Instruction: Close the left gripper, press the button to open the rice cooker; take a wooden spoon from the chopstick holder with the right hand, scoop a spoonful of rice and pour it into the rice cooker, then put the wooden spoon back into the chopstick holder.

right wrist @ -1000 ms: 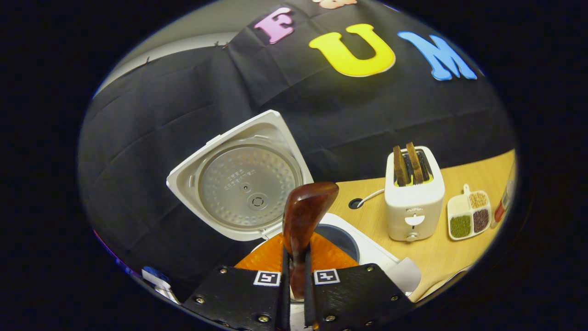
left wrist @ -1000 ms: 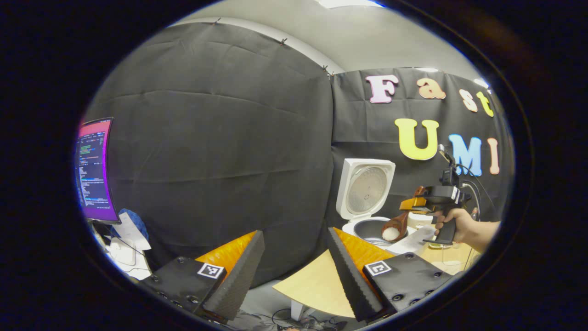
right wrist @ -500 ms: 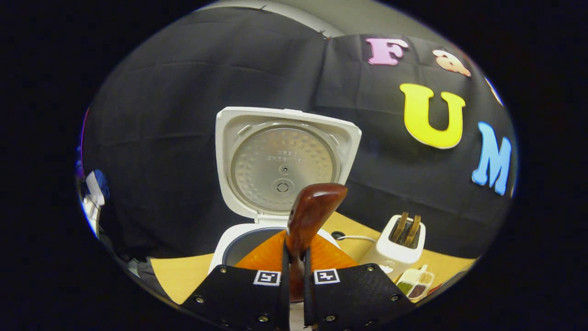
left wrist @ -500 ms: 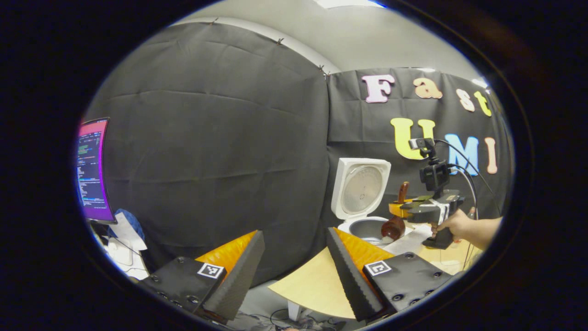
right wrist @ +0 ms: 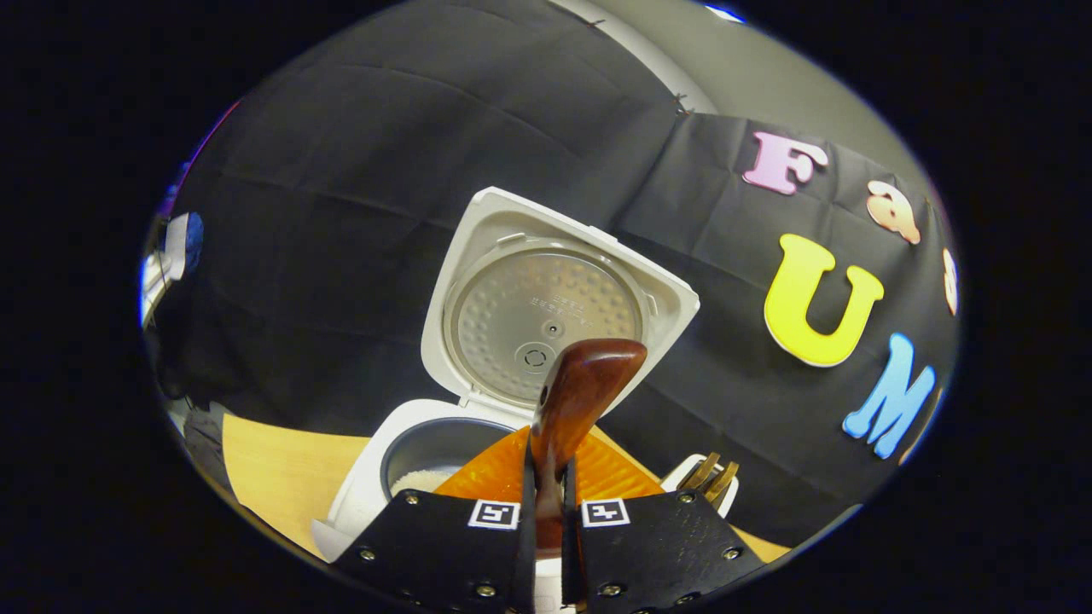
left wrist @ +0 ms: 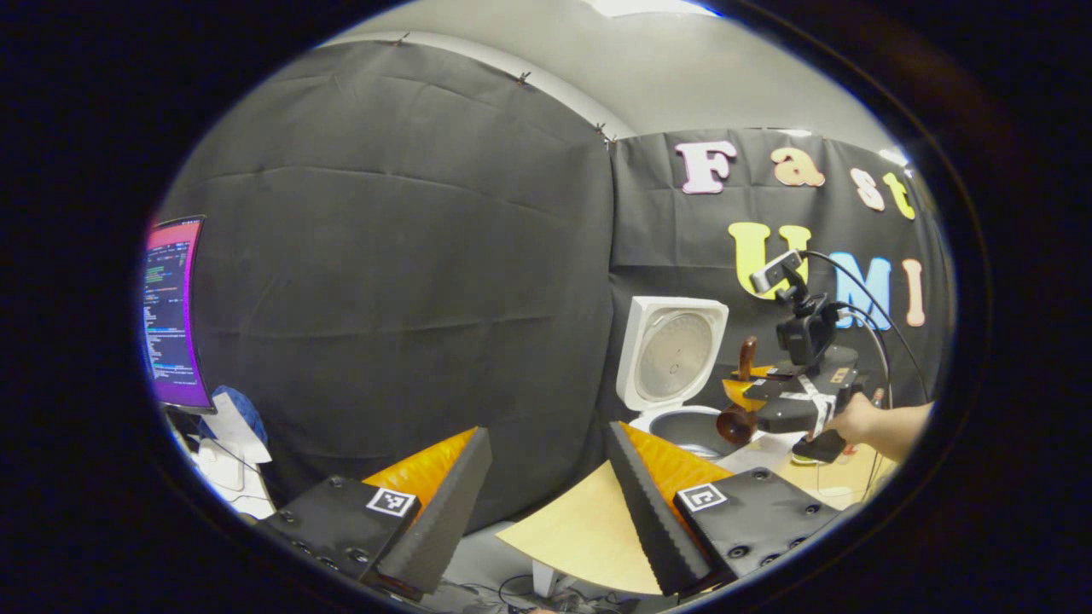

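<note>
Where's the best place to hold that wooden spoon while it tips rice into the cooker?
By the handle end, from behind. The right gripper pinches the wooden spoon there, so its bowl hangs free over the rice cooker.

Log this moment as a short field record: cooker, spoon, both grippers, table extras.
rice cooker: lid up, some rice in the inner pot
wooden spoon: clamped by its handle, bowl turned down over the pot in the left gripper view
right gripper: shut on the spoon
left gripper: open, holding nothing, back from the table
toaster: toast slices standing in it
monitor: lit, left of the booth
</note>
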